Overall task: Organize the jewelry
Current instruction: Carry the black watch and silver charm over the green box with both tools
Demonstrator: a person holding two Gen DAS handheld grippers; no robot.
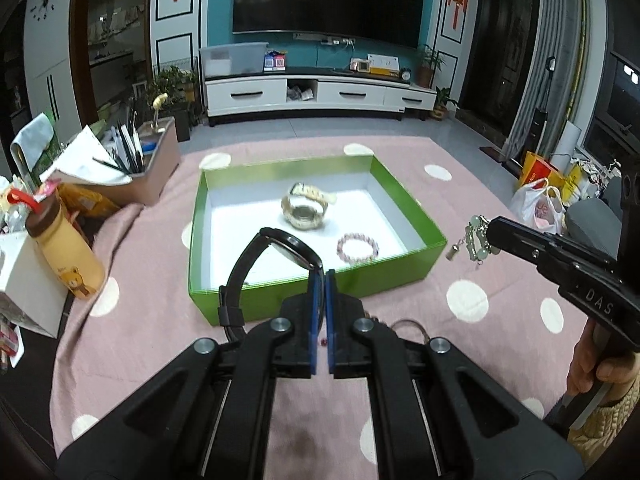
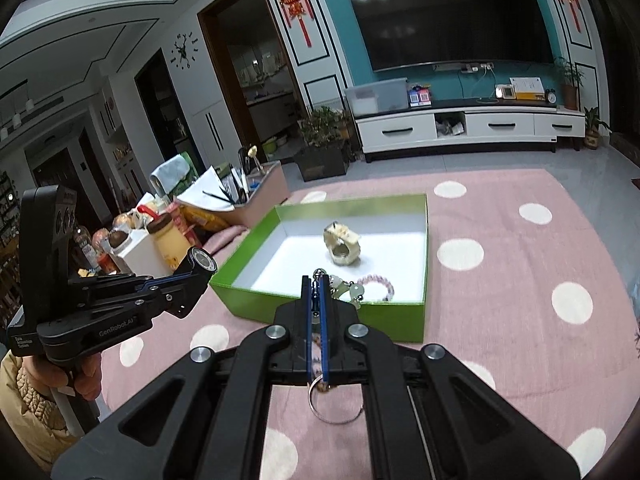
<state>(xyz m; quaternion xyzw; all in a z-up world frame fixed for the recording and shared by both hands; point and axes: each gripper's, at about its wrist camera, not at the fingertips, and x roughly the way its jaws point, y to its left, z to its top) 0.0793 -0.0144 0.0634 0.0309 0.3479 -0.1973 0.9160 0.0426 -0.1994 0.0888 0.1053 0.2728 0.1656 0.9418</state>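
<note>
Landmark: green box, open-topped w/ white floor, sitting on a pink cloth w/ white dots.

Left gripper is clamped tight on a black watch, held up just in front of the box's near wall. The strap loops out to the left of the jaws; the watch face tilts above the fingertips. In the right wrist view the same gripper sits left of the box w/ the watch dial at its tip, clear of the cloth.

Right gripper is pinched shut on a pale green bead bracelet, in front of the box's near wall. Beads bunch to the right of the fingertips, and a metal ring hangs below the jaws. From the left wrist view this gripper is off the box's right side, w/ the bracelet and a small metal charm dangling from its tip above the cloth.

Inside the box: a cream-coloured watch near the middle, and a pink bead bracelet nearer the front right corner, apart from each other.

Left of the box: a yellow bottle w/ brown cap and a pen holder. Beyond the box, a white TV cabinet.
</note>
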